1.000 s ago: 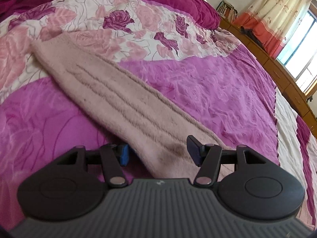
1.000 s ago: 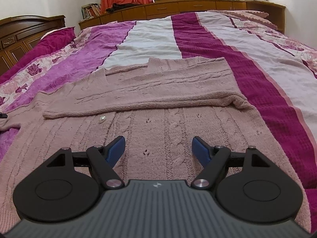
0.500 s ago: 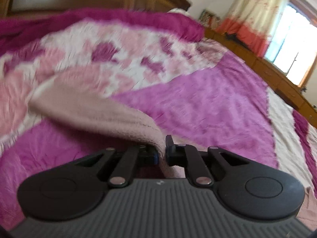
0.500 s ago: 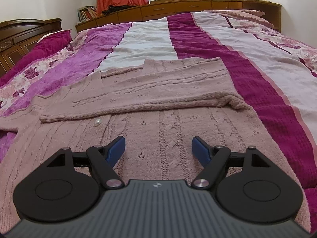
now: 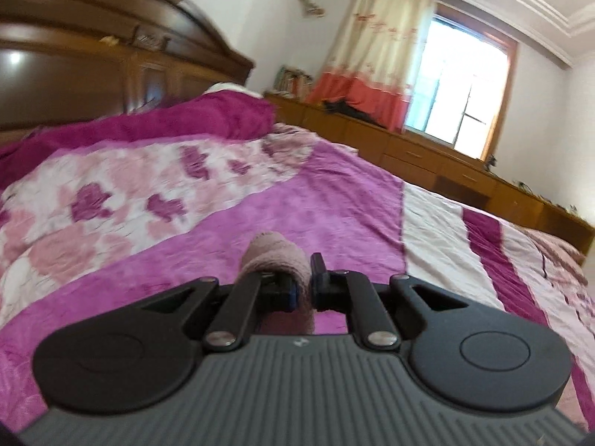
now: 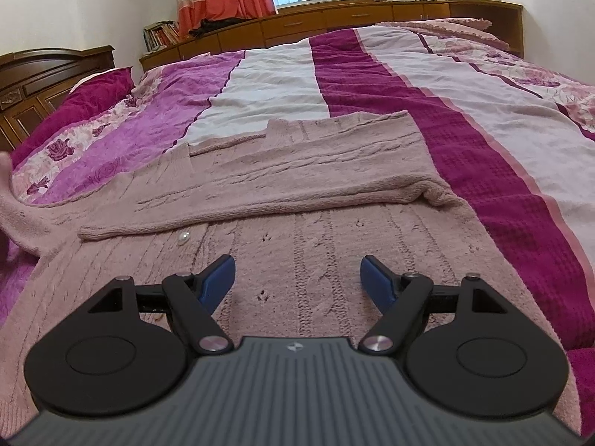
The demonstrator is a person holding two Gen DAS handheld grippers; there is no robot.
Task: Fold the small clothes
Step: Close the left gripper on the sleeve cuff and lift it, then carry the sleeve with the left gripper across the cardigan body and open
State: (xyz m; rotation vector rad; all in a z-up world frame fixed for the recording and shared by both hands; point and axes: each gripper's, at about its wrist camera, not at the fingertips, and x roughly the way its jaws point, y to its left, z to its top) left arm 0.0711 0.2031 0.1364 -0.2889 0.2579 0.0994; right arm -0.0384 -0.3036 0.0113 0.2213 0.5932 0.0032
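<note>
A dusty-pink knitted cardigan [image 6: 305, 238] lies flat on the bed in the right wrist view, one sleeve [image 6: 260, 182] folded across its chest. Its other sleeve [image 6: 18, 204] rises off the bed at the far left edge. My left gripper [image 5: 304, 286] is shut on that sleeve [image 5: 277, 256], which bunches up over the fingers and hangs below them, lifted above the bedspread. My right gripper [image 6: 297, 278] is open and empty, hovering low over the cardigan's lower front, near a pearl button [image 6: 183, 238].
The bed has a striped and floral magenta, pink and white bedspread [image 6: 483, 141]. A dark wooden headboard [image 5: 111, 67] stands at the left. Low wooden cabinets [image 6: 334, 22] run under the curtained window [image 5: 457, 104] along the far side.
My left gripper closed on the sleeve that lay flat on the bedspread and lifted it, tilting upward so the room now shows. My right gripper stayed open and barely moved.
</note>
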